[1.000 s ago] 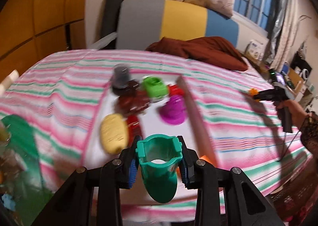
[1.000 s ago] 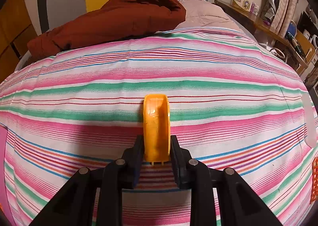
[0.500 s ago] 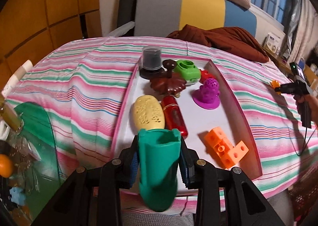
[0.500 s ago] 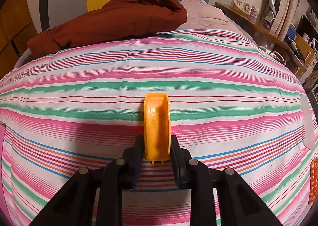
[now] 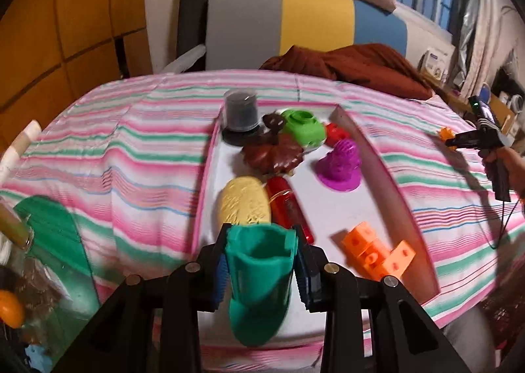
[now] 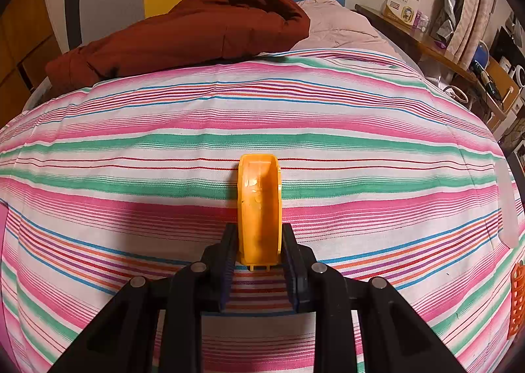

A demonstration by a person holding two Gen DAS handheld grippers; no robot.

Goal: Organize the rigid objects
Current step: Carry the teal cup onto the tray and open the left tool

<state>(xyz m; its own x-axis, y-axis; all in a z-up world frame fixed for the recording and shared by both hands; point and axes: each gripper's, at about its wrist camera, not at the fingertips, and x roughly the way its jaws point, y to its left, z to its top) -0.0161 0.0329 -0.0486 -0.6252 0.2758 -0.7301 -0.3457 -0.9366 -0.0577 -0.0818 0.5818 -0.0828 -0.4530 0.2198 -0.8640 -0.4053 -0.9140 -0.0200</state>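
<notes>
My left gripper (image 5: 261, 261) is shut on a teal plastic cup-shaped piece (image 5: 259, 277), held above the near end of a white tray with a pink rim (image 5: 377, 156). In the tray lie a yellow oval (image 5: 244, 205), a red tube (image 5: 288, 208), an orange block piece (image 5: 377, 253), a purple cone (image 5: 341, 164), a brown flower shape (image 5: 272, 154), a green piece (image 5: 303, 126) and a grey jar (image 5: 241, 110). My right gripper (image 6: 259, 248) is shut on an orange curved piece (image 6: 259, 208) over the striped cloth; it also shows at the right of the left wrist view (image 5: 459, 140).
The striped cloth (image 6: 262, 110) covers the whole surface. A brown jacket (image 6: 197, 28) lies at the far edge. A green mat (image 5: 55, 235) and clutter sit at the left. An orange basket (image 6: 518, 300) shows at the right edge. A shelf with boxes (image 6: 403, 8) stands beyond.
My left gripper with the teal piece has moved in over the tray's near end and tilted the piece. My right gripper has stayed nearly still with the orange piece.
</notes>
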